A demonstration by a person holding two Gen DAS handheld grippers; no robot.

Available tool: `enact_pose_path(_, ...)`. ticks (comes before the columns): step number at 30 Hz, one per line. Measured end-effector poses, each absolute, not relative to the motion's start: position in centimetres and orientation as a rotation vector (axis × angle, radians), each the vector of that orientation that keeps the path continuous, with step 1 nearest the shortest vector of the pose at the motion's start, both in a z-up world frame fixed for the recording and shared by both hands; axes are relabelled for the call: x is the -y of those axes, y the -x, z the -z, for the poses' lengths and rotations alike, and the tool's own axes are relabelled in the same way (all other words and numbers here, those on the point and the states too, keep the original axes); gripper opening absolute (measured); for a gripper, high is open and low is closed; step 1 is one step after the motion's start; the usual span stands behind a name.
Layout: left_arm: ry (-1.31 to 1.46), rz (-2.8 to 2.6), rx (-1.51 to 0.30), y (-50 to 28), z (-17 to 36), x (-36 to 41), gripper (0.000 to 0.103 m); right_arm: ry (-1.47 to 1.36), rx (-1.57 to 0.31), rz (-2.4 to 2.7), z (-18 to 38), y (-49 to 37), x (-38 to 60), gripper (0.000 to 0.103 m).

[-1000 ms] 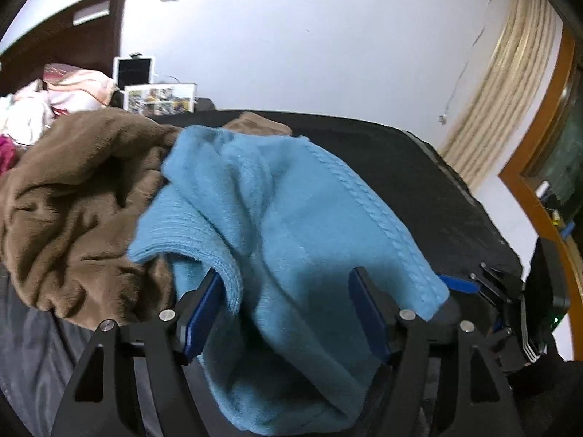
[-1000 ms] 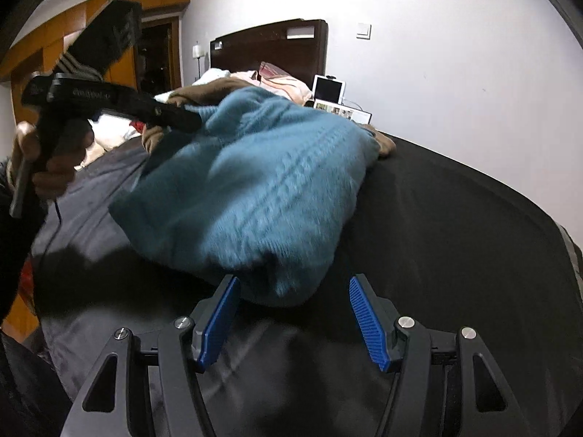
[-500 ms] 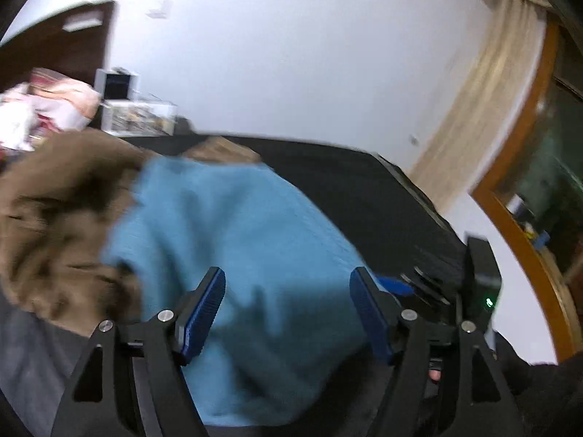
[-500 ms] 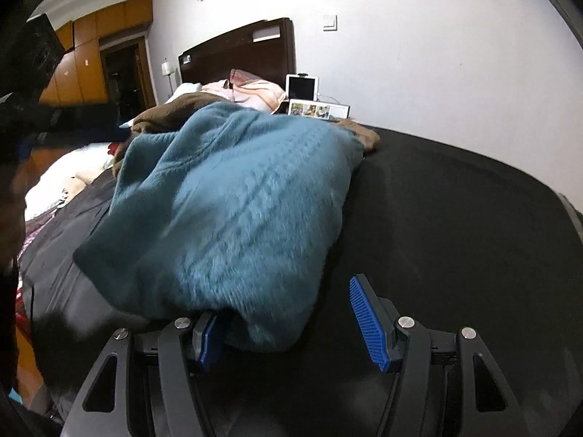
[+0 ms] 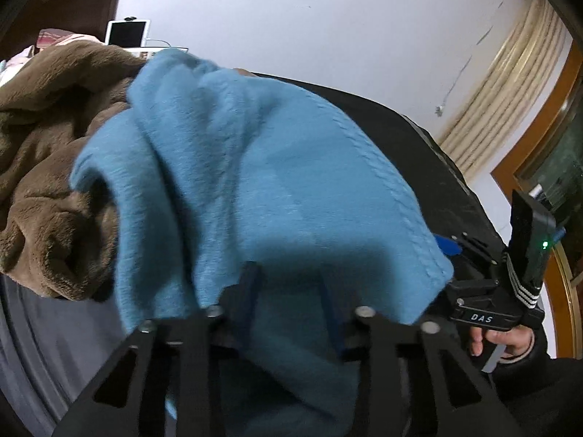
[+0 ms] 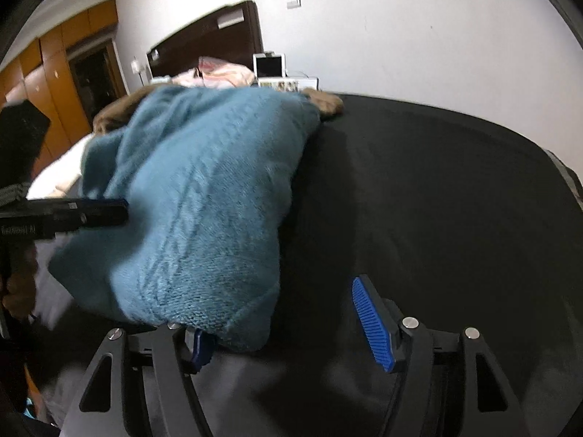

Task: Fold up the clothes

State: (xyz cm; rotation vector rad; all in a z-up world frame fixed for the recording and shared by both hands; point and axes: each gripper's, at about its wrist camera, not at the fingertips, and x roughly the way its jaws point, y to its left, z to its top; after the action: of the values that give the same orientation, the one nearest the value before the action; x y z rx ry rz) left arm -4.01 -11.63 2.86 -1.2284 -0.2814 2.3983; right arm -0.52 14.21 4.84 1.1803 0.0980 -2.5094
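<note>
A blue knit sweater (image 5: 255,182) lies bunched on the black bed cover (image 6: 437,200), partly over a brown fleece garment (image 5: 47,182). My left gripper (image 5: 289,291) has its jaws drawn close together, with a thick fold of the sweater pinched between them. In the right wrist view the sweater (image 6: 204,200) hangs with its near hem over the left finger of my right gripper (image 6: 284,331), which is wide open; its right blue pad (image 6: 371,320) is bare. The other gripper's body (image 6: 73,215) enters from the left there.
A dark headboard (image 6: 218,36), a tablet (image 6: 269,65) and a pink heap stand at the bed's far end. Orange wardrobe doors (image 6: 54,73) are at the left. A curtain (image 5: 510,91) and wooden door frame are at the right. A hand (image 5: 510,338) holds the right gripper.
The left gripper's jaws have narrowed from wide open onto the sweater fold. The sweater's hem has come nearer and now covers the right gripper's left finger.
</note>
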Motion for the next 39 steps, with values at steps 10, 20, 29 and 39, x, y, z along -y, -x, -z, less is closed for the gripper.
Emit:
enact_pose_path(10,1.221,-2.352,0.424,3.9,-2.6,13.4,0.01,-1.183,-0.12,2.404,-5.5,0.0,-14.7,0.076)
enact_pose_path(20,1.05,-2.48,0.599,1.3,-6.2,18.5,0.084,-1.158,0.185,2.229,-7.8,1.0,-17.9,0.076)
enact_pose_path(29,1.252,-2.366,0.678,4.7,-2.2,17.6,0.085,-1.102,0.262,2.165,-9.0,0.7,-18.4,0.077)
enact_pose_path(39,1.316,-2.296,0.733,6.6,-1.3,16.9,0.085,-1.091,0.407,2.138,-9.5,5.7,-18.0,0.078)
